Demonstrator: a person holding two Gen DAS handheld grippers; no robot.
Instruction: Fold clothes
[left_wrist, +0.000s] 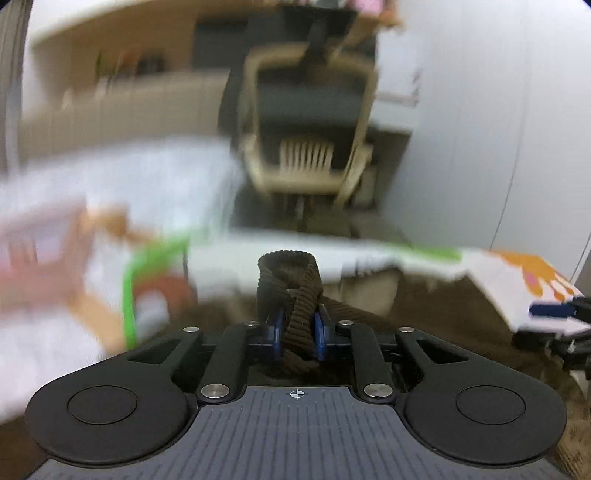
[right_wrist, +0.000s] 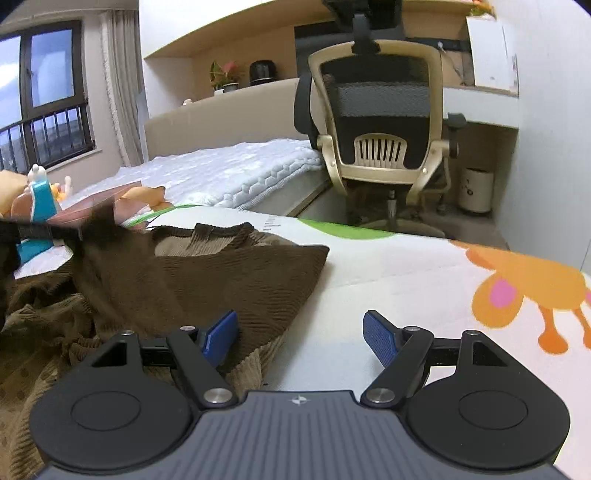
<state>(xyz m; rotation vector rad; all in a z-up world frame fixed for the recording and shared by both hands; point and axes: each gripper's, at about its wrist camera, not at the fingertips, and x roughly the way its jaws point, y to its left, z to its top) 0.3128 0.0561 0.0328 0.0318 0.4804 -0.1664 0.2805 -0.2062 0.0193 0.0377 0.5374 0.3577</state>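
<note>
left gripper (left_wrist: 298, 338) pinching brown sweater (right_wrist: 207, 280) fold, lifting toward 12 o'clock | right gripper (right_wrist: 300, 334) spread, waiting at hem

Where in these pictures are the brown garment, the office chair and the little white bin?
brown garment (right_wrist: 221, 280): right wrist view, on its flat ribbed middle.
office chair (right_wrist: 380, 107): right wrist view, on the dark mesh backrest.
white bin (right_wrist: 476, 190): right wrist view, on its front wall.
</note>
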